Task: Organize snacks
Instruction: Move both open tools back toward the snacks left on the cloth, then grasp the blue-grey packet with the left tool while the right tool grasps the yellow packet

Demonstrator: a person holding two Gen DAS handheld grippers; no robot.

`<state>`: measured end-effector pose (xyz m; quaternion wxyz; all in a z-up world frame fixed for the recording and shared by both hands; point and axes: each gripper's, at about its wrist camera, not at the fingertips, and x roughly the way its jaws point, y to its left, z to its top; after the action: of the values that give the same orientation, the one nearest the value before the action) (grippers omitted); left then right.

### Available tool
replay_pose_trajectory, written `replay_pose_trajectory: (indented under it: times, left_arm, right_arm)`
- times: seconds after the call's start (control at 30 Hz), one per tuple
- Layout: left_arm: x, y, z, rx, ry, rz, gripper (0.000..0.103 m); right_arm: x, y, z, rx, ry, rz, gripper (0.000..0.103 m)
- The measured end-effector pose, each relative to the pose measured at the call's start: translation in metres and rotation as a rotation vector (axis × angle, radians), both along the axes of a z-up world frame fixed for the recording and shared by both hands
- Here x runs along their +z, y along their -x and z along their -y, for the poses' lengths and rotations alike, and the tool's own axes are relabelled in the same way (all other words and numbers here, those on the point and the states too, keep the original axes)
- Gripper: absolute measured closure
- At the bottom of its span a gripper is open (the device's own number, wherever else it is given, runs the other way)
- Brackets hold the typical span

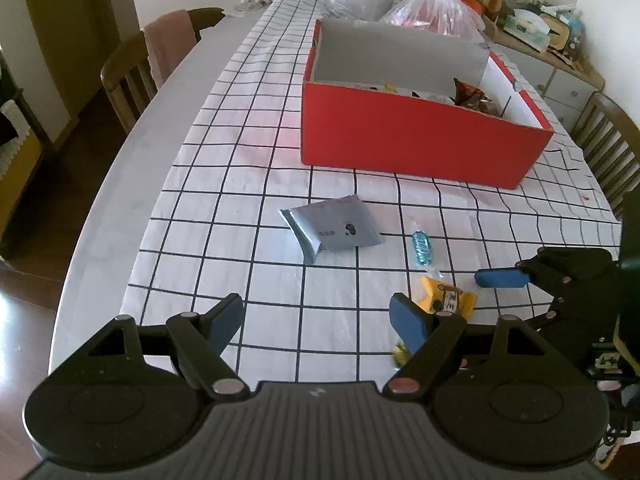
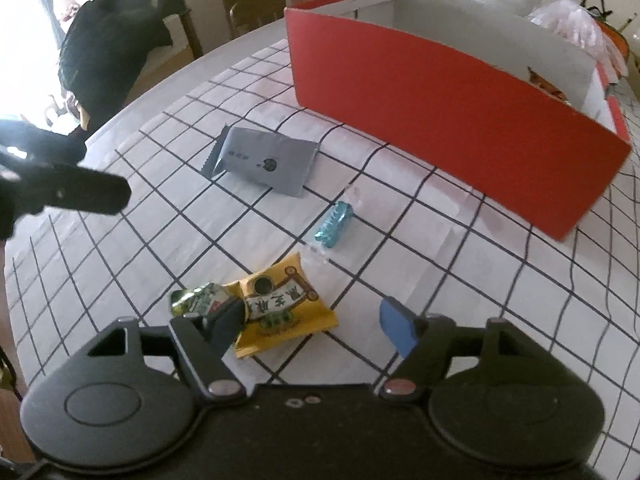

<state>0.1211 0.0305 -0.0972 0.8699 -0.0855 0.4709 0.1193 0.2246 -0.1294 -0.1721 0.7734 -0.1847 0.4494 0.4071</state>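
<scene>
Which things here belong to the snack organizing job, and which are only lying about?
Belong to the job:
- red box, some snacks already inside
- silver packet
- blue wrapped candy
- yellow snack packet
- green packet
- right tongs, open over the yellow packet

Only lying about:
- plastic bags behind the box
- chairs
- sideboard clutter

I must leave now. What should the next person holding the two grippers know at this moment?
Left gripper: open, holding nothing.
Right gripper: open, fingers either side of the yellow packet.
On the cloth: yellow packet, green packet beside it, blue candy, grey pouch.
Done: some snacks already in the red box.
Left: move these four into the box.
</scene>
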Motion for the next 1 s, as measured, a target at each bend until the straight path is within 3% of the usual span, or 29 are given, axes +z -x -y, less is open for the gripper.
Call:
replay_pose_trajectory:
  times: [0.23,0.3,0.7,1.0]
  left_arm:
    - [-0.001,-0.016,-0.005,-0.069,-0.03,-0.003,0.023]
    - [-0.004,-0.025,-0.007,-0.111,-0.051,-0.006,0.023]
    - [-0.035,-0.084,-0.019,-0.362,-0.113,-0.057,0.023]
    - [-0.066,-0.11,-0.027,-0.494,-0.087,-0.108,0.023]
  right_arm:
    - [-0.002,0.001,-0.005,0.021,0.007,0.006,0.043]
    - [-0.001,0.002,-0.006,0.021,0.001,0.013,0.053]
    - [0.008,0.001,0.009,-0.147,-0.018,-0.034,0.057]
    - [0.011,0.009,0.022,-0.276,-0.027,-0.087,0.059]
